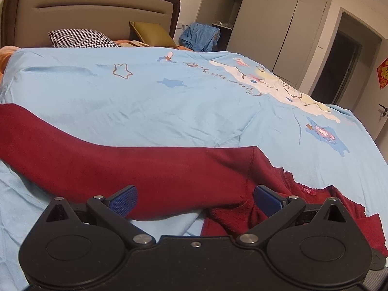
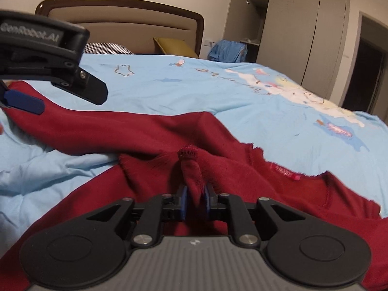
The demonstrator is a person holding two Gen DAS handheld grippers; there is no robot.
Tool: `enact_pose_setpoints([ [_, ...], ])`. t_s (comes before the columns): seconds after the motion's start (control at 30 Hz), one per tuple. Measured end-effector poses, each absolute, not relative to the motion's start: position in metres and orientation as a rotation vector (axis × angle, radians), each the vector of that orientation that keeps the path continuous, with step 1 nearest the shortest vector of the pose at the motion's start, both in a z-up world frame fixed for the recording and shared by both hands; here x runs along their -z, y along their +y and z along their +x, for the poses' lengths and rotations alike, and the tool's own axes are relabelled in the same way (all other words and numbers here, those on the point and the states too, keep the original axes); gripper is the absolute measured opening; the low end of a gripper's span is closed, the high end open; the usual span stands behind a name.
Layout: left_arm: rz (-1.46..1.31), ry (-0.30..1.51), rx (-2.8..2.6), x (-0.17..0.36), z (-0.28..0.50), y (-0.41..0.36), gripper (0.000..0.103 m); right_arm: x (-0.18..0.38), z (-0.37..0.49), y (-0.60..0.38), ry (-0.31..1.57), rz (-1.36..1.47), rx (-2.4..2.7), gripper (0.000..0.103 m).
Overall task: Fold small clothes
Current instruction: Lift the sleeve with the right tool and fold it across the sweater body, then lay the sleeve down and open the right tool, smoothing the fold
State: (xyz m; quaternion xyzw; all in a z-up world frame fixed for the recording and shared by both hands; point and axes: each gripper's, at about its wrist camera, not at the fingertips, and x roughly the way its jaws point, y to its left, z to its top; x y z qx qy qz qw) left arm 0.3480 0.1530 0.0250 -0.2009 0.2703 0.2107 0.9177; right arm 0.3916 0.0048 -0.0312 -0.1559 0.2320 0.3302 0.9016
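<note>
Bedspread (image 1: 194, 101) of pale blue cotton, wrinkled and printed with stars and a cartoon figure, covers the bed from its near edge to the headboard (image 1: 92, 4), and most of its middle and far side lies bare of clothing. A dark red sweater (image 1: 150, 169) of soft fleecy knit lies along the near edge, one long sleeve stretched toward the near left corner, the body bunched toward the near right with a small red label at the collar. The left gripper (image 1: 195, 200) sits low over the sleeve near the armpit seam, its blue-padded fingers (image 1: 123, 200) spread wide on either side of the cloth, gripping nothing. The right gripper (image 2: 194, 200) has its blue pads pressed close together on a pinched-up ridge of the sweater's cloth, which stands up in a narrow fold just ahead of the fingers. In the right wrist view the left gripper's black body hangs over the sleeve at the left edge. At the head of the bed lie a houndstooth pillow (image 1: 82, 38) and an olive cushion (image 1: 152, 32). Beyond the far right corner, blue clothing (image 1: 201, 36) is heaped beside grey wardrobes (image 1: 281, 24), one door ajar, with a dark doorway (image 1: 337, 70) further right.
</note>
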Motion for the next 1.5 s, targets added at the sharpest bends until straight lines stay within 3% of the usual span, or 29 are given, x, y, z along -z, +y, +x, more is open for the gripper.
enact_pose_setpoints([
  [0.1, -0.425, 0.563, -0.411, -0.017, 0.357, 0.147, 0.102, 0.024, 0.384, -0.019, 0.473, -0.289, -0.689, 0.067],
  [0.27, -0.382, 0.589, -0.347, 0.002, 0.384, 0.123, 0.102, 0.011, 0.378, -0.078, 0.491, -0.159, -0.656, 0.092],
  [0.43, -0.285, 0.625, -0.33, 0.028, 0.413, 0.099, 0.102, -0.001, 0.384, -0.15, 0.494, -0.061, -0.538, 0.1],
  [0.7, -0.146, 0.621, -0.342, 0.059, 0.411, 0.075, 0.102, -0.001, 0.44, -0.255, 0.571, 0.132, -0.258, 0.1],
  [0.77, -0.139, 0.609, -0.346, 0.064, 0.409, 0.074, 0.102, 0.003, 0.457, -0.274, 0.597, 0.21, -0.237, 0.098],
  [0.97, -0.161, 0.602, -0.34, 0.069, 0.408, 0.079, 0.103, 0.022, 0.505, -0.314, 0.684, 0.432, -0.239, 0.077],
  [1.03, -0.164, 0.598, -0.338, 0.07, 0.407, 0.079, 0.103, 0.03, 0.514, -0.319, 0.697, 0.47, -0.252, 0.049],
  [1.07, -0.166, 0.596, -0.337, 0.07, 0.407, 0.079, 0.103, 0.031, 0.517, -0.319, 0.7, 0.472, -0.255, 0.02],
  [1.1, -0.168, 0.593, -0.336, 0.07, 0.407, 0.079, 0.103, 0.031, 0.518, -0.319, 0.697, 0.469, -0.26, 0.016],
  [1.37, -0.175, 0.585, -0.33, 0.071, 0.405, 0.08, 0.103, 0.025, 0.503, -0.302, 0.631, 0.228, -0.23, 0.01],
  [1.47, -0.182, 0.581, -0.328, 0.072, 0.405, 0.081, 0.103, 0.029, 0.498, -0.295, 0.636, 0.177, -0.219, 0.016],
  [1.5, -0.184, 0.58, -0.327, 0.072, 0.405, 0.081, 0.103, 0.026, 0.494, -0.294, 0.622, 0.172, -0.217, 0.023],
])
